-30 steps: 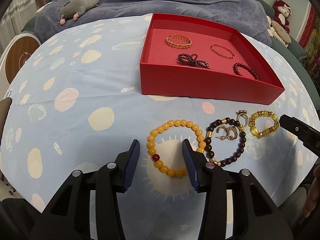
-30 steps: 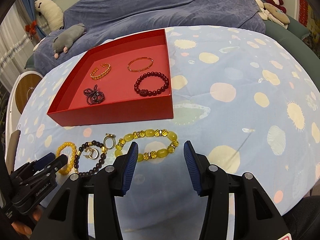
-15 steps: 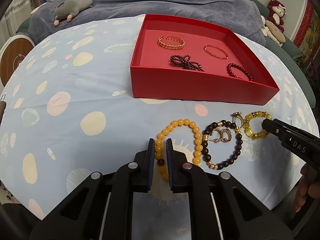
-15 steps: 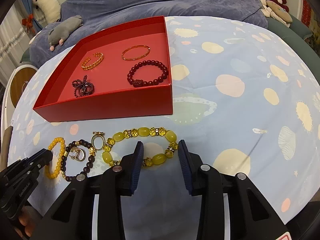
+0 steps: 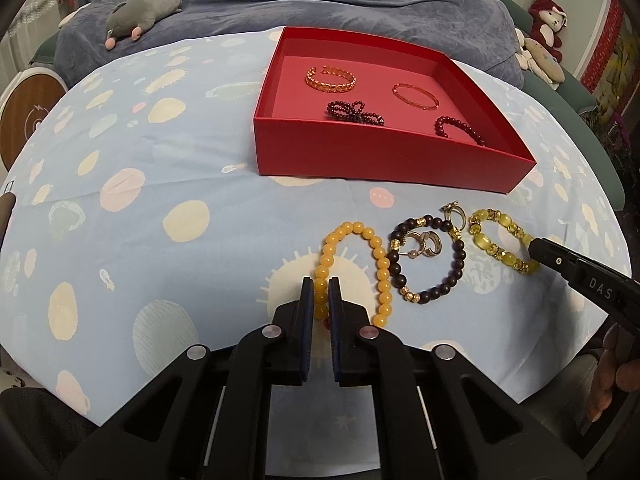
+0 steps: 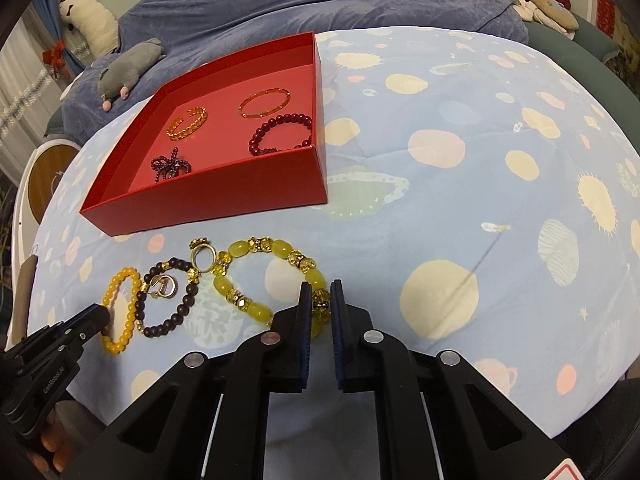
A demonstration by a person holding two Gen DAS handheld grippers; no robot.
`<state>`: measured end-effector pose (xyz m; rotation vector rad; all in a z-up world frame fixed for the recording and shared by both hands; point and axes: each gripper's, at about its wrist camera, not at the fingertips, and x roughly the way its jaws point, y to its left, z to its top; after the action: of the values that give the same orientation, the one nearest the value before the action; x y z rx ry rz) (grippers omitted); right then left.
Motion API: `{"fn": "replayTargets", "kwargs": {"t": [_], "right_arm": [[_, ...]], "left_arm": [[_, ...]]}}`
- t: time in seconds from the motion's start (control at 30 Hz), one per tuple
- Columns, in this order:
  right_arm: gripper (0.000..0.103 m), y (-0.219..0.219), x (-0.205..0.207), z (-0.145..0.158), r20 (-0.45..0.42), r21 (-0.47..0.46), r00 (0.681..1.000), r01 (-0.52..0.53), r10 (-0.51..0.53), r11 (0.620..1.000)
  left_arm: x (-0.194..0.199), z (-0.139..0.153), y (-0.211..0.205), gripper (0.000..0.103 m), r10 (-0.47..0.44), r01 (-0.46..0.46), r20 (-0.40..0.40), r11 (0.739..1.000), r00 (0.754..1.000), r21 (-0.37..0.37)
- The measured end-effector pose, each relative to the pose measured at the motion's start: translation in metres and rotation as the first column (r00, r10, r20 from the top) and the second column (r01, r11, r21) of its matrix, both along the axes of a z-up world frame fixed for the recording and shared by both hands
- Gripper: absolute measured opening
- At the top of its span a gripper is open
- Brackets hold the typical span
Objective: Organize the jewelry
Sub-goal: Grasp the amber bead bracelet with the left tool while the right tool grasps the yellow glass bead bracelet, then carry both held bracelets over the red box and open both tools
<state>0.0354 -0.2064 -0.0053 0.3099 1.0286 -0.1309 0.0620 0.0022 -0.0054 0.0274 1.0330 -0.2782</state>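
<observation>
Left gripper (image 5: 320,300) pinching orange bead bracelet (image 5: 354,270) at near strand; right gripper (image 6: 320,304) clamping yellow crystal bracelet (image 6: 264,276); both likely light, floppy, slippery

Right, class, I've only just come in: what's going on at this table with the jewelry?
A person is sorting jewelry with a gripper in each hand. The left gripper is shut on the orange bead bracelet, the right gripper on the yellow bead bracelet; both bracelets lie on the tablecloth. A dark bead bracelet with earrings inside lies between them. The red box already holds four pieces.
</observation>
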Motion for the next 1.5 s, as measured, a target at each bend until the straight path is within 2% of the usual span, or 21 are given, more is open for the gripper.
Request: {"fn": "replayTargets", "kwargs": {"t": [0.4,0.93,1.2,1.5], "right_arm": [[0.009,0.014,-0.040,0.025,0.046,0.016,0.998,-0.044,0.043,0.999],[0.009,0.013,-0.039,0.079,0.157,0.042,0.987,-0.046,0.039,0.998],[0.009,0.016,-0.015,0.104,0.208,0.035,0.976,-0.076,0.067,0.996],[0.009,0.023,0.046,0.137,0.289,0.039,0.952,-0.114,0.098,0.993]], "left_arm": [[-0.022,0.025,0.005,0.007,-0.009,0.010,0.042,1.000,0.999,-0.025],[-0.030,0.068,-0.006,0.007,-0.055,0.062,0.096,0.995,0.994,-0.073],[-0.011,0.095,-0.018,0.007,-0.077,0.091,0.125,0.990,0.989,-0.108],[0.044,0.124,-0.040,0.007,-0.101,0.128,0.172,0.981,0.980,-0.149]]}}
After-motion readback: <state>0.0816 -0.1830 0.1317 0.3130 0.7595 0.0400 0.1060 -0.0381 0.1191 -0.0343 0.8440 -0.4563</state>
